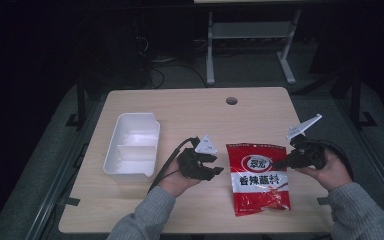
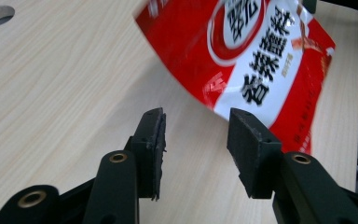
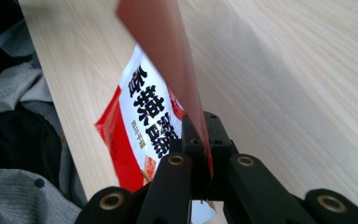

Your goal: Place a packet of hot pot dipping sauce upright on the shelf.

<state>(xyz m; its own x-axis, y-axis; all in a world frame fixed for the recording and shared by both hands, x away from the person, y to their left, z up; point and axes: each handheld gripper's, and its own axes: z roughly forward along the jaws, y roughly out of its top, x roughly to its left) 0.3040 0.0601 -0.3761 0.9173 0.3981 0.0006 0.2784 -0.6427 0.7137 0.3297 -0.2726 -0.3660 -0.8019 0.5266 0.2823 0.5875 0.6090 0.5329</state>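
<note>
Now right tool (image 1: 280, 164) pinches red pouch (image 1: 256, 176), left tool (image 1: 215, 165) open, white tray (image 1: 130, 147) w/ nothing inside.

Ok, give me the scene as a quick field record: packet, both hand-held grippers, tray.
held item: red and white printed plastic sauce packet
right hand-held gripper: shut on the packet's edge
left hand-held gripper: open, nothing between its pads, packet just ahead
container: white plastic two-compartment tray, left of both hands, looks empty
surface: light wooden table
</note>
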